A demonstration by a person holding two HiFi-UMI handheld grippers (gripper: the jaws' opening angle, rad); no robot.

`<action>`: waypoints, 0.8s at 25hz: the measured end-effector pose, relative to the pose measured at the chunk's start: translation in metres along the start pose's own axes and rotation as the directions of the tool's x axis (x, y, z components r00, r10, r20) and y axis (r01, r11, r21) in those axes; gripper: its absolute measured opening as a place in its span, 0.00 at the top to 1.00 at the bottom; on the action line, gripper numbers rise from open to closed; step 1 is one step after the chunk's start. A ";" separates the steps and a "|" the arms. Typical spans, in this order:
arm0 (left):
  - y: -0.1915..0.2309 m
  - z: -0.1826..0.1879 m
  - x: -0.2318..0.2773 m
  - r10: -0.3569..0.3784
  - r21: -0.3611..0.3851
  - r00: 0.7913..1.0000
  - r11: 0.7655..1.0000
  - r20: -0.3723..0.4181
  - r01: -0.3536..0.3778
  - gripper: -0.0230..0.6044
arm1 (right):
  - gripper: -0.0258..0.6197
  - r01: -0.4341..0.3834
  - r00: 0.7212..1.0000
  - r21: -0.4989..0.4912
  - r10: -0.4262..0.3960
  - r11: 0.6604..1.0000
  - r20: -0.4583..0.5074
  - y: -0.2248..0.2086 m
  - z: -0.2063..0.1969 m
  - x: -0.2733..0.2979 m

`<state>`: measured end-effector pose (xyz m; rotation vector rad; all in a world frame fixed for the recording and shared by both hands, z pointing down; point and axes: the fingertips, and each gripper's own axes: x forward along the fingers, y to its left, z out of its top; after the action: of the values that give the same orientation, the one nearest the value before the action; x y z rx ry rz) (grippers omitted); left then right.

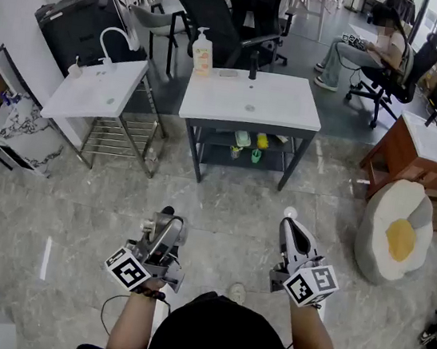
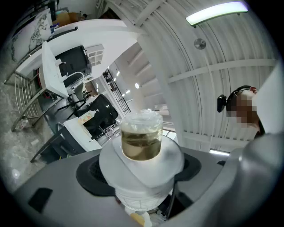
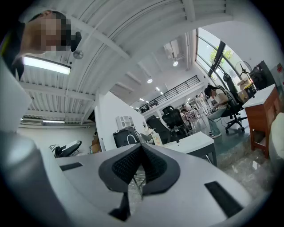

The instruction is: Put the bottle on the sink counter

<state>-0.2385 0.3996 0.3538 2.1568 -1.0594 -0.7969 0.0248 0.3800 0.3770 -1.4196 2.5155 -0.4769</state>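
Observation:
A white bottle [image 2: 141, 146] with a clear cap over brownish liquid stands between the black pads of my left gripper [image 2: 140, 170], which is shut on it. In the head view my left gripper [image 1: 165, 223] is low, near the body, and the bottle is hidden by it. My right gripper [image 1: 290, 220] is beside it, with its jaws shut [image 3: 141, 165] and nothing between them. The white sink counter [image 1: 253, 102] with a black faucet [image 1: 254, 66] stands ahead across the floor, well apart from both grippers.
A soap dispenser [image 1: 203, 50] stands on the counter's back left corner. A second white sink [image 1: 93, 88] on a metal rack is at the left. At the right are a wooden cabinet [image 1: 403, 155] and an egg-shaped cushion [image 1: 394, 231]. Office chairs [image 1: 241, 12] and a seated person [image 1: 374, 46] are behind.

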 end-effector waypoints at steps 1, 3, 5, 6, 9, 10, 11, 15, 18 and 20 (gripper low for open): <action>-0.001 -0.001 0.002 -0.004 0.004 1.000 1.000 -0.007 0.004 0.40 | 0.91 0.004 1.000 0.004 -0.004 1.000 -0.001 -0.001 -0.001 0.000; -0.004 -0.003 0.005 -0.013 0.008 1.000 1.000 -0.015 0.014 0.40 | 0.91 0.010 1.000 0.010 -0.010 1.000 -0.005 -0.004 -0.002 -0.001; -0.005 -0.006 0.009 -0.020 0.007 1.000 1.000 -0.015 0.020 0.40 | 0.91 0.011 1.000 0.009 -0.011 1.000 -0.011 -0.008 -0.003 -0.003; -0.005 -0.007 0.011 -0.021 0.006 1.000 1.000 -0.014 0.021 0.40 | 0.91 0.011 1.000 0.007 -0.011 1.000 -0.014 -0.010 -0.003 -0.003; -0.006 -0.009 0.019 -0.022 0.012 1.000 1.000 -0.012 0.022 0.40 | 0.91 0.009 1.000 0.000 -0.009 1.000 -0.013 -0.013 0.001 -0.001; -0.007 -0.010 0.022 -0.019 0.021 1.000 1.000 -0.014 0.019 0.40 | 0.91 0.006 1.000 -0.002 -0.006 1.000 -0.012 -0.014 0.003 0.000; -0.008 -0.011 0.025 -0.014 0.035 1.000 0.999 -0.019 0.015 0.40 | 0.91 -0.003 1.000 -0.003 0.003 1.000 -0.010 -0.014 0.005 0.000; -0.008 -0.019 0.033 0.023 0.105 0.998 0.994 -0.054 -0.017 0.40 | 0.91 -0.031 0.999 -0.009 0.031 0.999 0.006 -0.019 0.007 0.002; -0.005 -0.022 0.041 0.035 0.116 0.998 0.993 -0.060 -0.028 0.40 | 0.91 -0.026 1.000 0.002 0.026 1.000 0.015 -0.028 0.006 0.006; -0.004 -0.024 0.048 0.042 0.127 0.997 0.991 -0.061 -0.034 0.40 | 0.91 -0.026 1.000 0.005 0.026 1.000 0.015 -0.035 0.007 0.008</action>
<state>-0.1950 0.3683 0.3542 2.2443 -1.1422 -0.6550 0.0504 0.3550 0.3838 -1.3818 2.5162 -0.4663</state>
